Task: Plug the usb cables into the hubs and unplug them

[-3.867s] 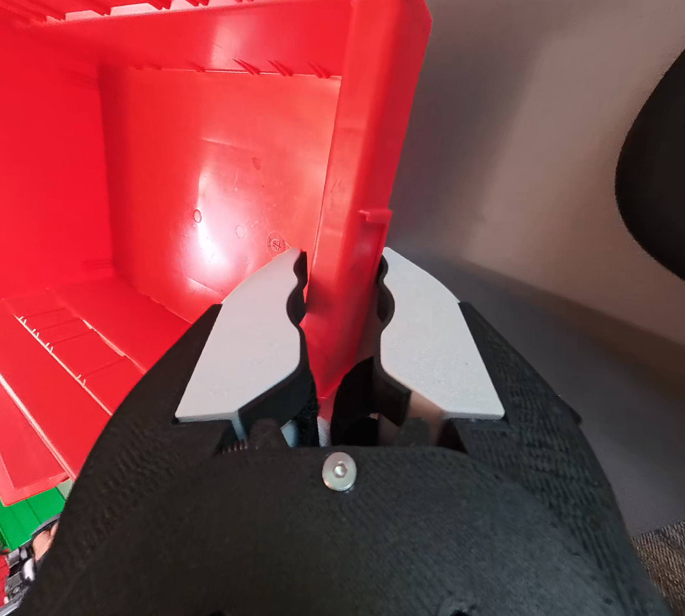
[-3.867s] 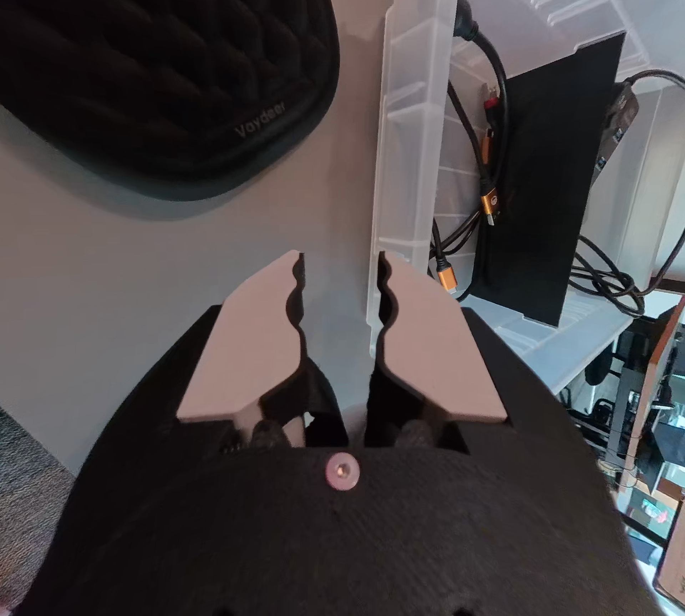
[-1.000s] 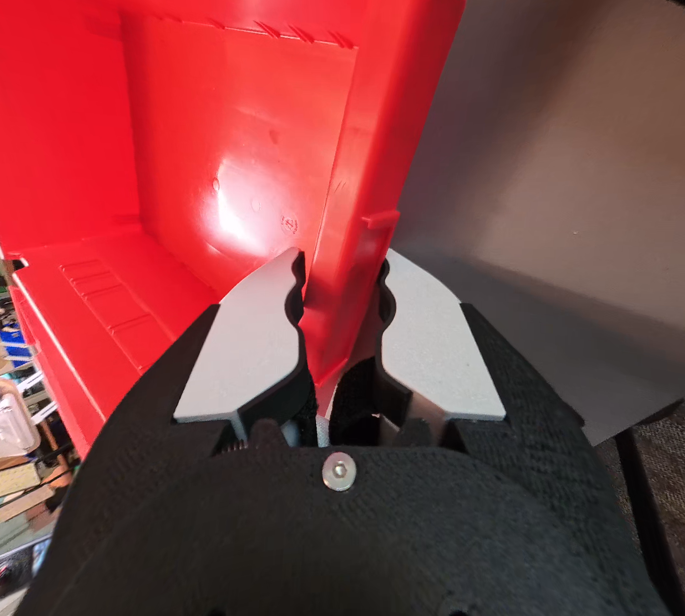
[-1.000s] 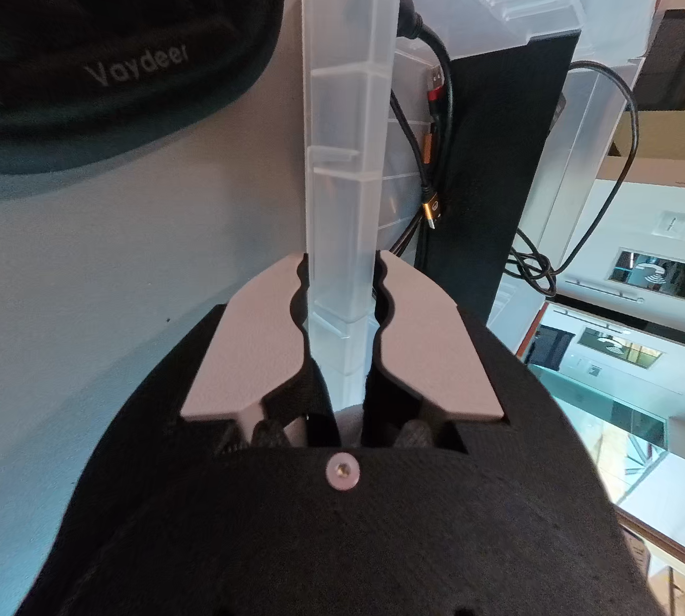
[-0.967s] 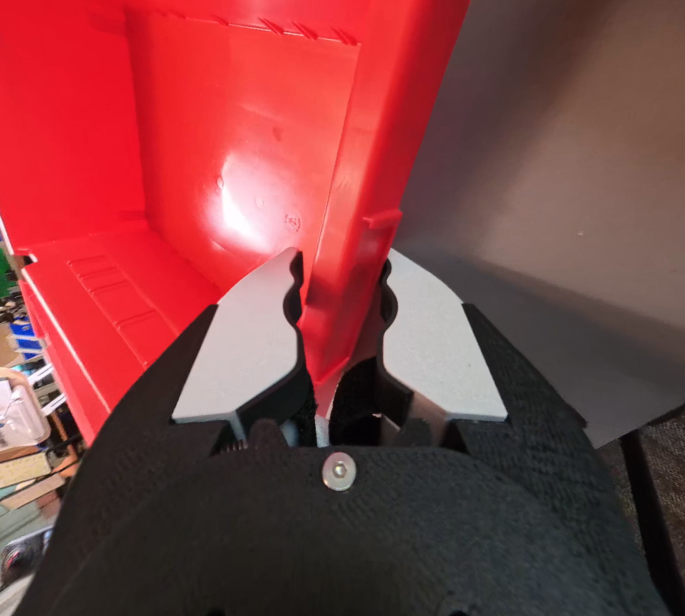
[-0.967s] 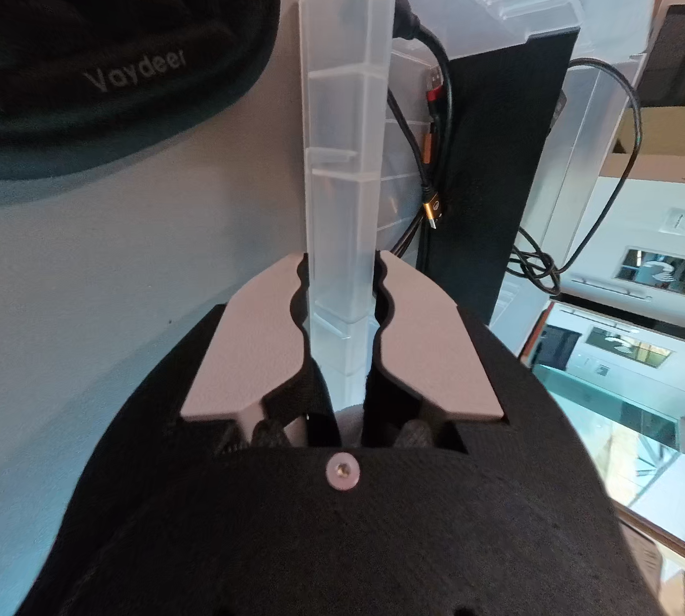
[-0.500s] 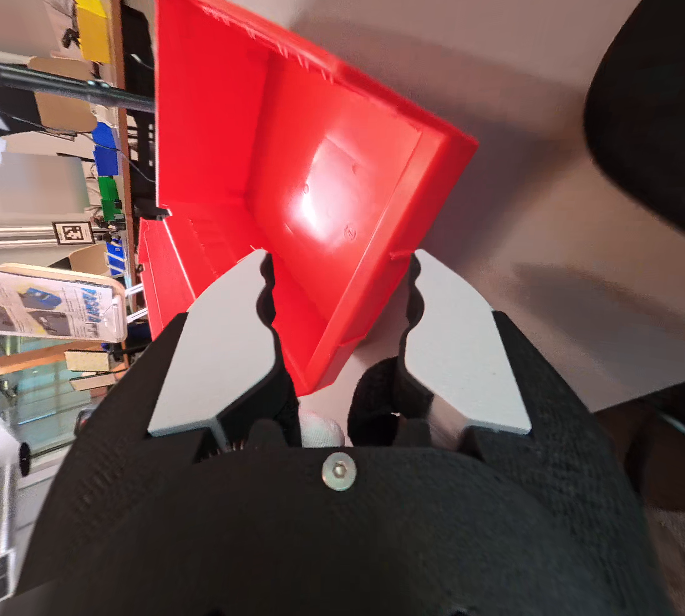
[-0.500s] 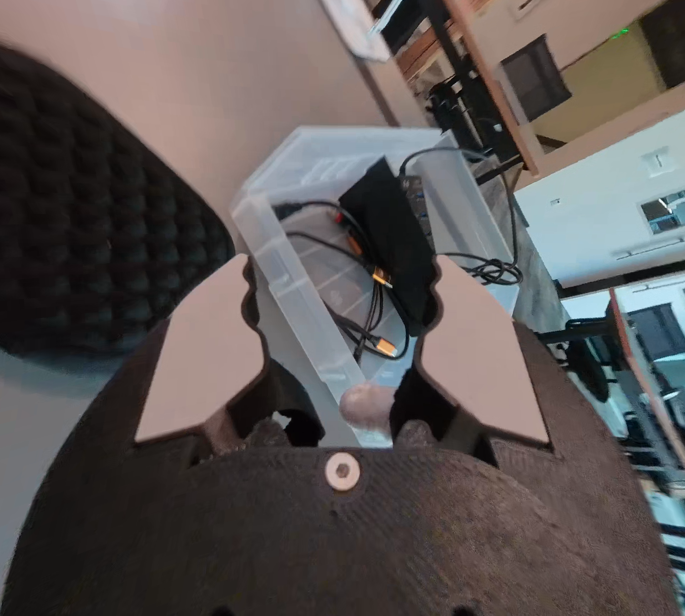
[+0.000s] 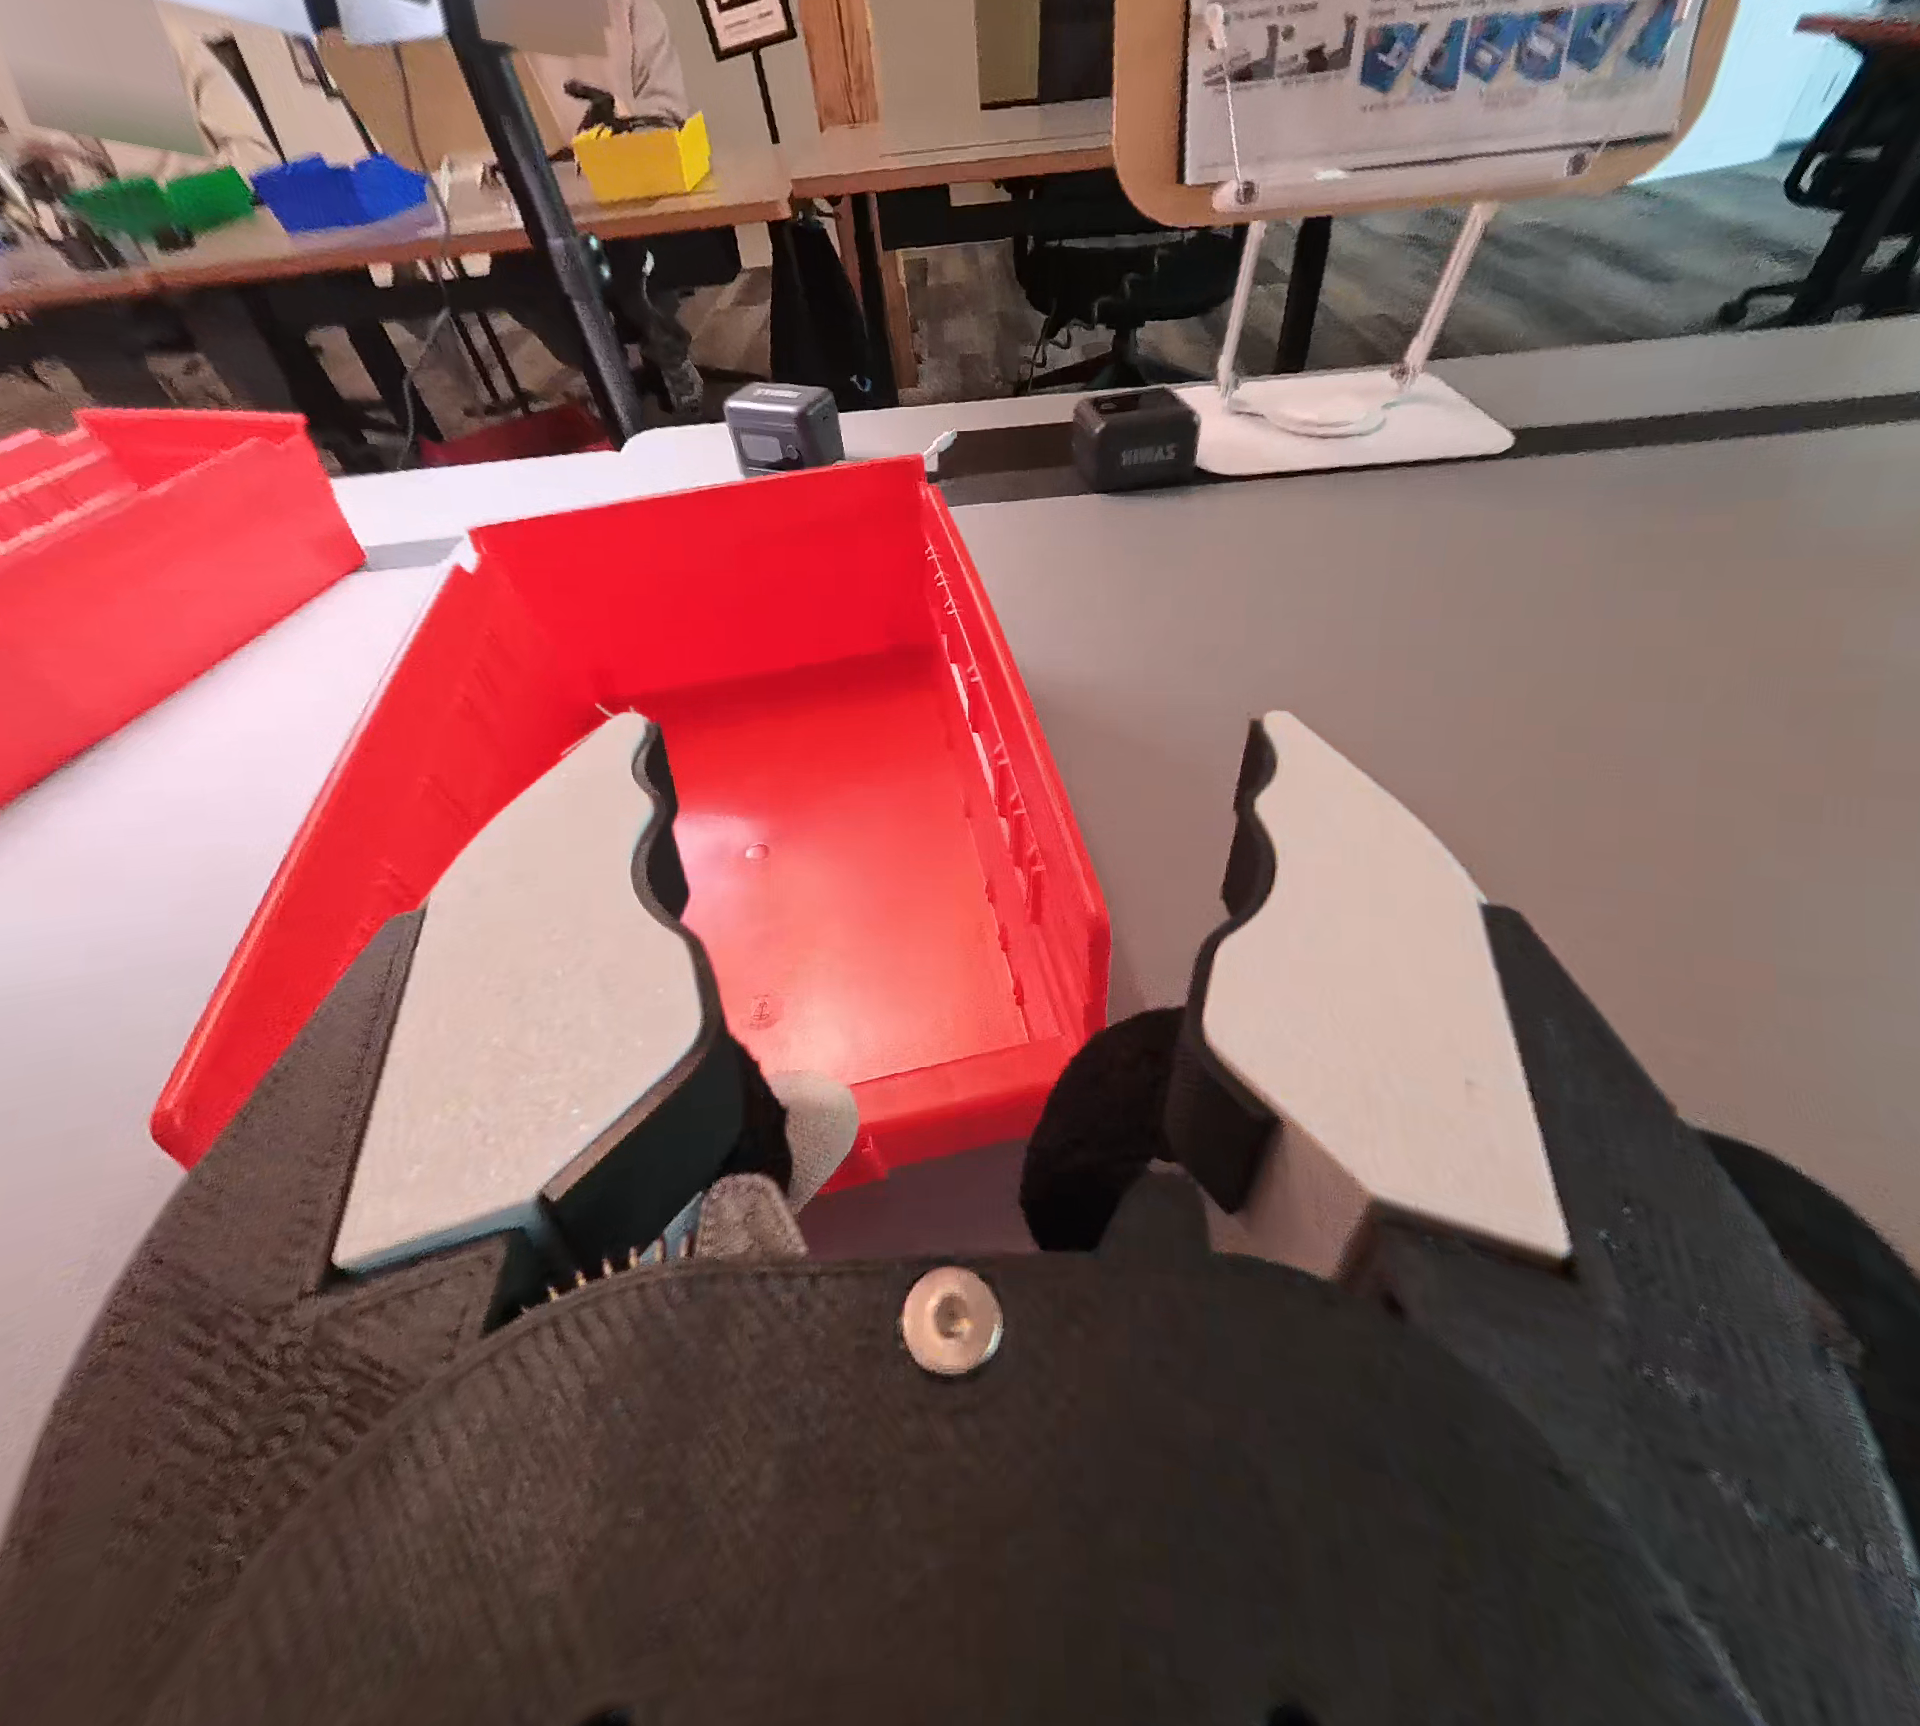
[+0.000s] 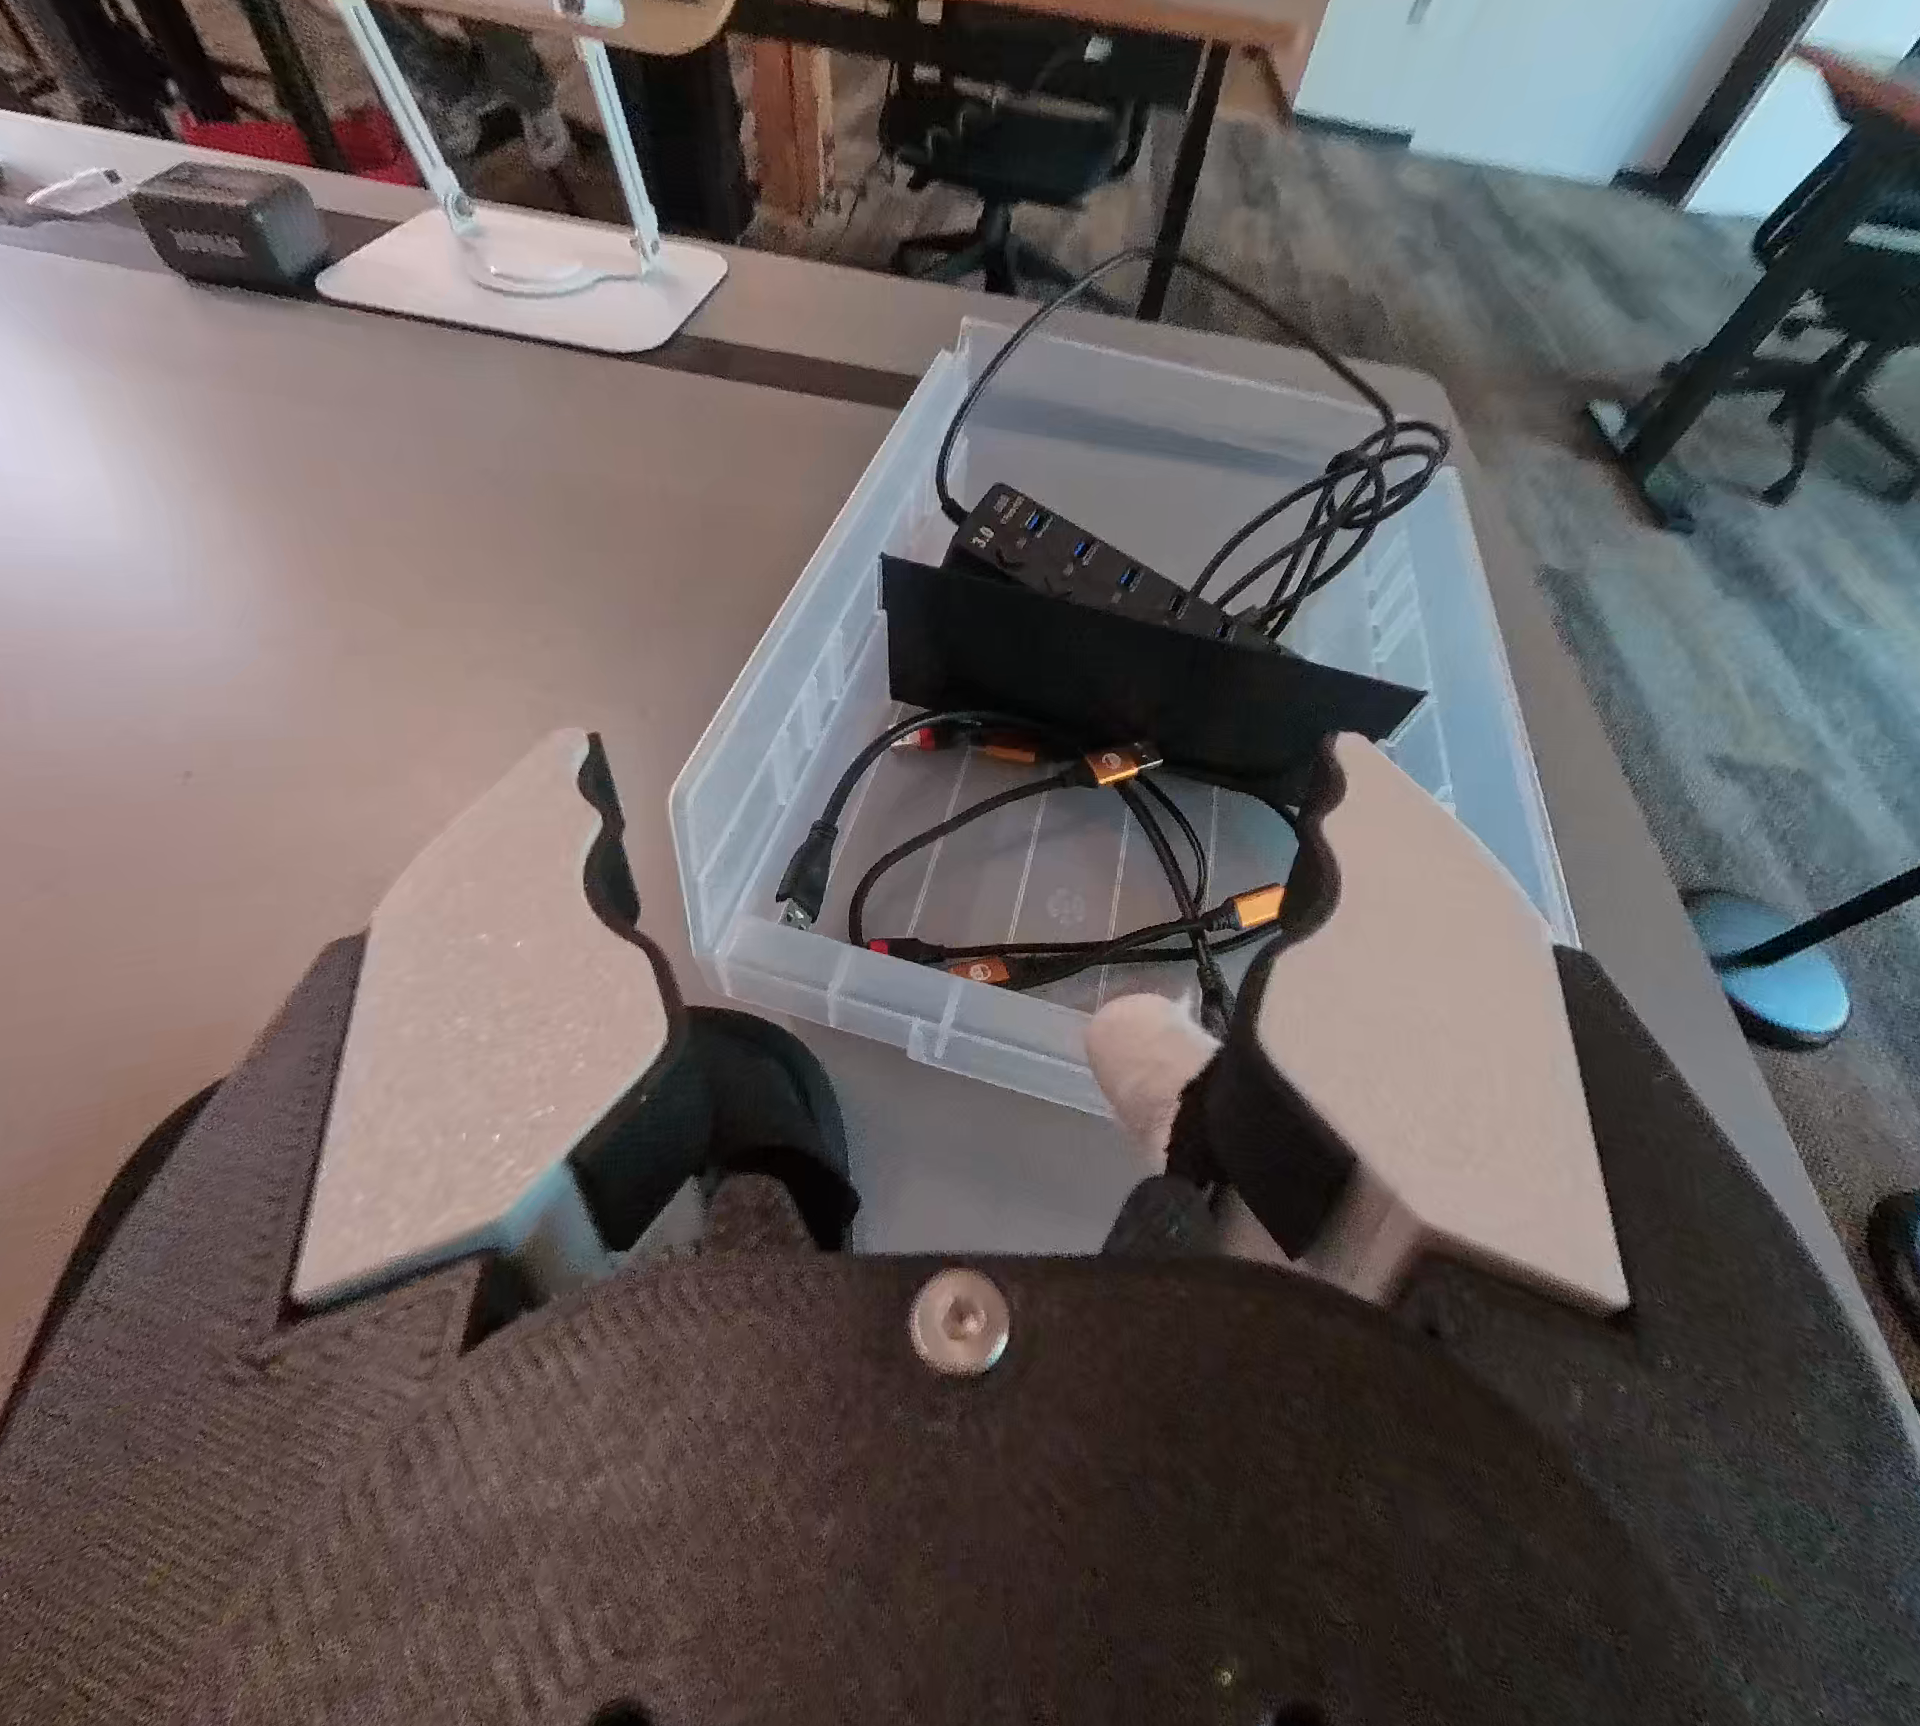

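Note:
In the right wrist view a clear plastic bin stands on the grey table. It holds a black USB hub behind a black divider panel, with several black cables with orange plugs lying in the front part. My right gripper is open and empty just before the bin's near wall. In the left wrist view an empty red bin stands on the table. My left gripper is open and empty over its near right corner.
A second red bin stands at the far left. Two small black boxes and a sign board on a white stand sit along the table's far edge. The hub's cable hangs over the clear bin's far rim. The table's right edge runs close beside the clear bin.
Both grippers let go of the bin walls and opened wide. Both bins, held tipped up before, now stand flat on the table, and both grippers have drawn back from them.

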### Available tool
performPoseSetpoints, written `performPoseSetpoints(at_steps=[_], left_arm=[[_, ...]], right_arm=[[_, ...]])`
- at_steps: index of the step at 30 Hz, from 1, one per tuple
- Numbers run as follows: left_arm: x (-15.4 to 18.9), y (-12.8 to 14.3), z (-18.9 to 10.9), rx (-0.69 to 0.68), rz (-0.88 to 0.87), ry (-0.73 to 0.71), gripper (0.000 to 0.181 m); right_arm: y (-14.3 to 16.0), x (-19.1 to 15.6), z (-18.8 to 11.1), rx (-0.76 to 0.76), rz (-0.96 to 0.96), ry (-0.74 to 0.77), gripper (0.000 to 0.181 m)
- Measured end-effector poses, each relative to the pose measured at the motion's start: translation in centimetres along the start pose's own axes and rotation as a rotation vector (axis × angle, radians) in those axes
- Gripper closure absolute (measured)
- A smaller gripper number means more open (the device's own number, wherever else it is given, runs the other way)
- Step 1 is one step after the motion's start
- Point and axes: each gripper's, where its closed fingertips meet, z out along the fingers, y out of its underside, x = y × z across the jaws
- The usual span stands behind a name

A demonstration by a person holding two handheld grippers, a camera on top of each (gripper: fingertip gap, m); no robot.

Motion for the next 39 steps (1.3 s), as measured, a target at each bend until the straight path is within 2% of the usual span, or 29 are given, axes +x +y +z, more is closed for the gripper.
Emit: performPoseSetpoints(at_steps=[3,8,12,19,24,30,35,39], left_arm=[[-0.6,-0.7,0.6,-0.044,-0.029,0.008,0.079],[-0.1,-4.8,1.3,-0.034,0.019,-0.023,0.079],[1.3,-8.4,1.0,0.031,0.053,-0.061,0.079],[5.9,-10.7,1.0,0.097,0.052,0.0,0.079],[8.1,-10.2,0.8,0.099,0.075,-0.01,0.08],[9.8,-5.9,1.8,0.026,0.118,-0.013,0.08],[10.5,-4.1,2.4,-0.002,0.145,0.002,0.081],[10.1,-3.8,2.4,-0.008,0.133,0.001,0.081]], right_arm=[[-0.9,1.2,0.6,-0.063,-0.003,0.021,0.057],[-4.2,2.6,0.9,-0.083,-0.022,0.097,0.055],[-6.7,2.8,0.4,-0.047,-0.037,0.173,0.055],[-8.0,1.5,-0.9,-0.01,-0.086,0.272,0.055],[-7.6,0.4,-1.4,0.0,-0.122,0.314,0.056],[-7.9,-1.2,-1.7,0.012,-0.188,0.32,0.057],[-8.3,-1.7,-2.0,0.02,-0.228,0.359,0.057],[-8.4,-2.0,-2.1,0.018,-0.245,0.374,0.057]])
